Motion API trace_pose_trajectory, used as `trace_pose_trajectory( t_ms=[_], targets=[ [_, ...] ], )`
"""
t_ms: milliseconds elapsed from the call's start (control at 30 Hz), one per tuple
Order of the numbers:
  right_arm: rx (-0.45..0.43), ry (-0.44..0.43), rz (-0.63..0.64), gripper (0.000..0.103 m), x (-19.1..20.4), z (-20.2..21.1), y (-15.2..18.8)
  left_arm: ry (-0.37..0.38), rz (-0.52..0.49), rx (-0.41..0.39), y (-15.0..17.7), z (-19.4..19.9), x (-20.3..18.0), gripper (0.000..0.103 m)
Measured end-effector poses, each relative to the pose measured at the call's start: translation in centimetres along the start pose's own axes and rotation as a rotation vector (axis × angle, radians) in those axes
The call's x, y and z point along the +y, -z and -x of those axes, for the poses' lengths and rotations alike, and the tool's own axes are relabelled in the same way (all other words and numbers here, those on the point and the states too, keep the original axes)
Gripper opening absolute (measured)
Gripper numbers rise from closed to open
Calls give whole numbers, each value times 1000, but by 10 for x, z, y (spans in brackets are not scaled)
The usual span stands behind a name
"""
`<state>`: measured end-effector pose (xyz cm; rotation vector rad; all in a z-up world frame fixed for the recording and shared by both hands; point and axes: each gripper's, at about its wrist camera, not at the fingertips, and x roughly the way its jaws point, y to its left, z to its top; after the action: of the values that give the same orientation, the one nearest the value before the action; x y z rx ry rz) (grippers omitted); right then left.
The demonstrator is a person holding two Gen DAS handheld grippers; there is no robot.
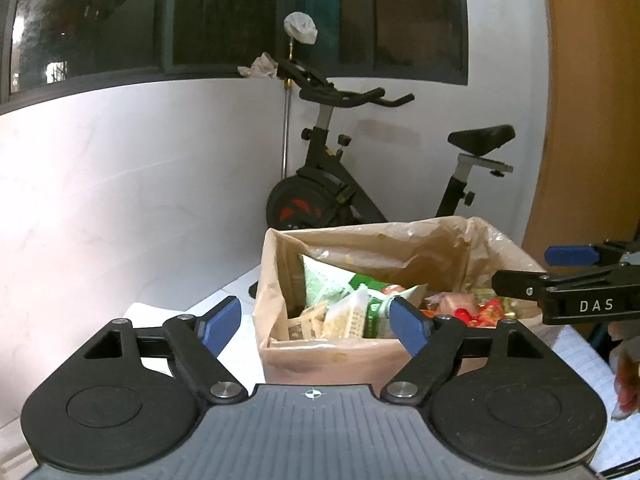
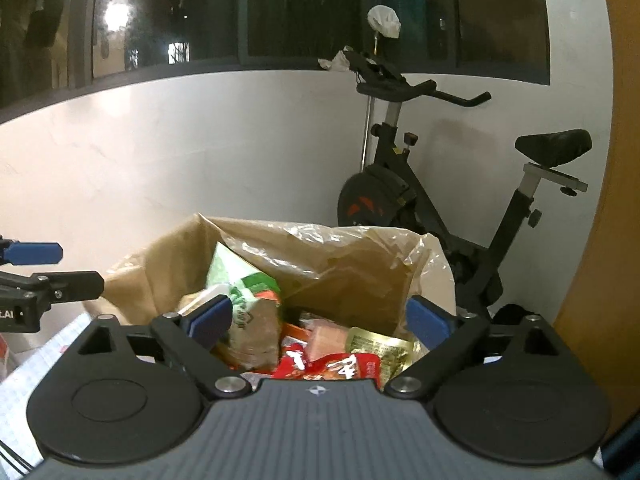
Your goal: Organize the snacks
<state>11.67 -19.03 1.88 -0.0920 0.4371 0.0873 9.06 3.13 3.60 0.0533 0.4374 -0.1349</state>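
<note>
A cardboard box lined with a brown plastic bag [image 1: 404,244] [image 2: 320,256] stands ahead, filled with snack packets. A green and white packet [image 1: 324,280] [image 2: 236,276] leans upright at its left. Red packets [image 2: 332,366] [image 1: 488,312] and a gold packet [image 2: 380,346] lie at the right. My left gripper [image 1: 316,320] is open and empty, just before the box's near wall. My right gripper [image 2: 320,320] is open and empty, above the box's near right part. Each gripper shows at the edge of the other's view.
The box stands on a white table [image 1: 236,292] by a white wall. A black exercise bike [image 1: 360,176] [image 2: 440,200] stands behind the box. A wooden panel [image 1: 592,120] rises at the right. Dark windows [image 1: 240,12] run above.
</note>
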Motion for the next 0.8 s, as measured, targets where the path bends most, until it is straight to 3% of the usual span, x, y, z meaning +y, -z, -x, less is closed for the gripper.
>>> trace_pose_trajectory(
  t_ms=[267, 567, 800],
  targets=[
    [-10, -12, -40, 103, 16, 51, 6, -10, 2, -56, 12, 55, -7, 92],
    [-22, 52, -34, 103, 43, 115, 25, -42, -45, -114, 21, 117, -16, 95],
    [-63, 69, -62, 103, 46, 156, 32, -52, -55, -140, 20, 136, -11, 95]
  ],
)
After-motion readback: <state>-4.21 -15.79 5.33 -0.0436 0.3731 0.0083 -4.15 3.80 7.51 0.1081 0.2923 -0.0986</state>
